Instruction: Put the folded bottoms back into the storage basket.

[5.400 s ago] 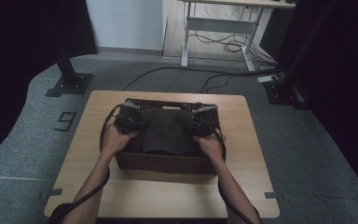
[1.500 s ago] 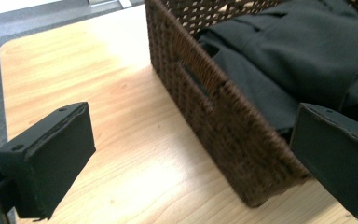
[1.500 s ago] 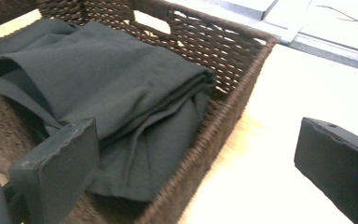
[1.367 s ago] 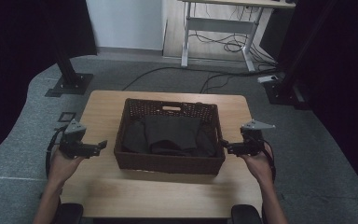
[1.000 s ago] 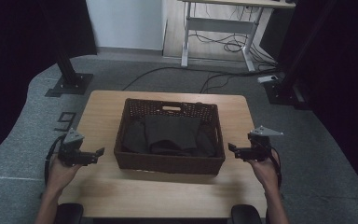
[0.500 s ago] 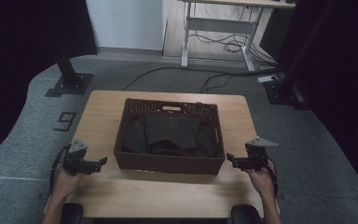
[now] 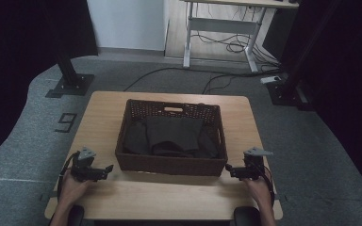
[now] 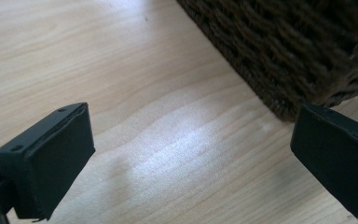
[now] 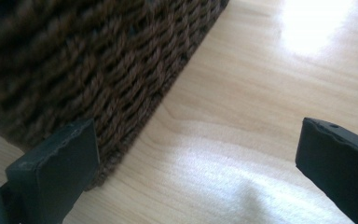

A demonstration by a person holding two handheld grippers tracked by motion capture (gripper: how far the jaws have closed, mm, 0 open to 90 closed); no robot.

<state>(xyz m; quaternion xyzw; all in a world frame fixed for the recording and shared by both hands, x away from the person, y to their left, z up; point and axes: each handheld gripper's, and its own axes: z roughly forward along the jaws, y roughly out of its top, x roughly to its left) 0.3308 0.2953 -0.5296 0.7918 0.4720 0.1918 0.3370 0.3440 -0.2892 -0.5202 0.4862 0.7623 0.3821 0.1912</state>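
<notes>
While my hands rest near the tabletop's near edge, my left tool (image 7: 104, 170) sits just off the near left corner of the basket (image 7: 169, 164) and my right tool (image 7: 230, 168) just off its near right corner, each pointing inward at it. Both tools have their jaws spread wide with nothing between them; the flat black pads (image 8: 51, 158) are matte and square-edged. Dark brown and coarsely woven, the basket is rectangular with a slot handle in its far wall, its long axis parallel to the tabletop's near edge; it stands mid-tabletop. Inside it lies a dark, soft folded cloth (image 7: 169, 136). Beneath it, the tabletop (image 7: 103, 117) is pale wood with a fine grain. On the grey floor by the far left corner, a "9" (image 7: 66, 122) is marked.
</notes>
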